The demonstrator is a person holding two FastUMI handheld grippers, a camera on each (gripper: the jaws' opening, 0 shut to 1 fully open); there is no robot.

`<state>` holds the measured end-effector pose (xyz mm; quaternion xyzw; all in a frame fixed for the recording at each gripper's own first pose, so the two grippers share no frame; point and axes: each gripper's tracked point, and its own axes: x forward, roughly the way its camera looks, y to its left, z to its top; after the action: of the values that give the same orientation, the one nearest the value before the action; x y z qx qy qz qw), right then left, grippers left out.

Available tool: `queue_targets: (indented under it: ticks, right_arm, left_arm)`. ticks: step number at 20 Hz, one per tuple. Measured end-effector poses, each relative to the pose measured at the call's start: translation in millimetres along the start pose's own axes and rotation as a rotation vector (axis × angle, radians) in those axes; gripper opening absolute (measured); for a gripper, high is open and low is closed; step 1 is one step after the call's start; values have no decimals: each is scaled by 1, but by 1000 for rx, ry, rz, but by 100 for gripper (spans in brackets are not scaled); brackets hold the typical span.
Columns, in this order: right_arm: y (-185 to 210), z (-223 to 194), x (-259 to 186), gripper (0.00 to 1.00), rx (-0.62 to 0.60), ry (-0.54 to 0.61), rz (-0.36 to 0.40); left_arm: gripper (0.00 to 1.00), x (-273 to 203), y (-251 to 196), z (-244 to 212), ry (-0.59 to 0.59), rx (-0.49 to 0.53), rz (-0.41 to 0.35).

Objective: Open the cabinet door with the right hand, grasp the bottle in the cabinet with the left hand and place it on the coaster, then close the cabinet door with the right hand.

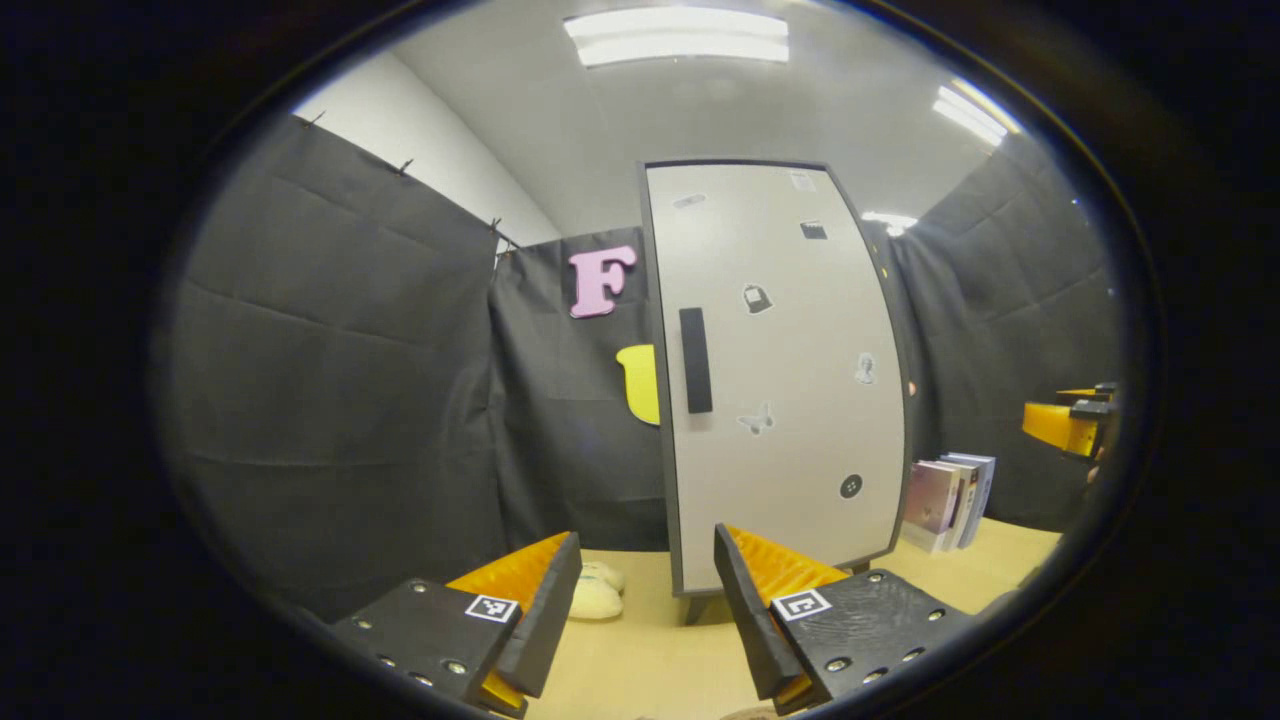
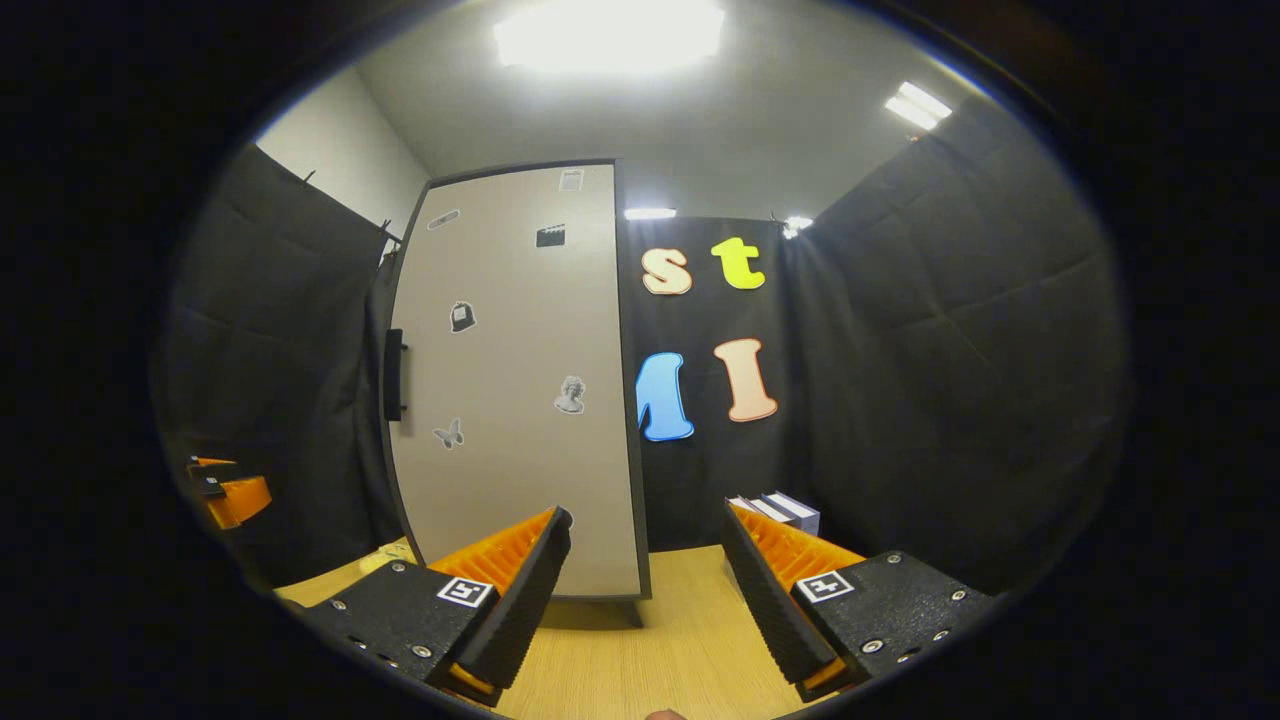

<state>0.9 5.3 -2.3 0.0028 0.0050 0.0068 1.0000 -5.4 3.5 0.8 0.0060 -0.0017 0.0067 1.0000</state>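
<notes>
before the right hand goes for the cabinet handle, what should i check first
1. Cabinet door shut, so opening comes first: ok.
2. Handle in view and unobstructed: ok.
3. Right gripper open with nothing between its jaws: ok.
4. Left gripper open and empty, ready for the bottle: ok.
5. Books beside the cabinet clear of the door's swing: cannot tell.
6. Bottle inside the cabinet: cannot tell, door hides it.
</notes>
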Motion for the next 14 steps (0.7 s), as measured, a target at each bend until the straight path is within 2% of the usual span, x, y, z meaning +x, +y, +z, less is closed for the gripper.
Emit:
queue_targets:
  ticks: [10,11,13,14]
  right_arm:
    - [8,7,7,94,6,-11,27]
    - [10,11,11,94,9,-15,32]
    - [14,16,19,94,8,-18,34]
    - [18,20,23,94,8,-20,39]
  left_arm:
    - [76,-14,12,6,-15,16,19]
    - [80,-16,17,6,-18,22,25]
    - [80,-20,27,8,-23,29,40]
    - [76,-23,33,9,-24,29,49]
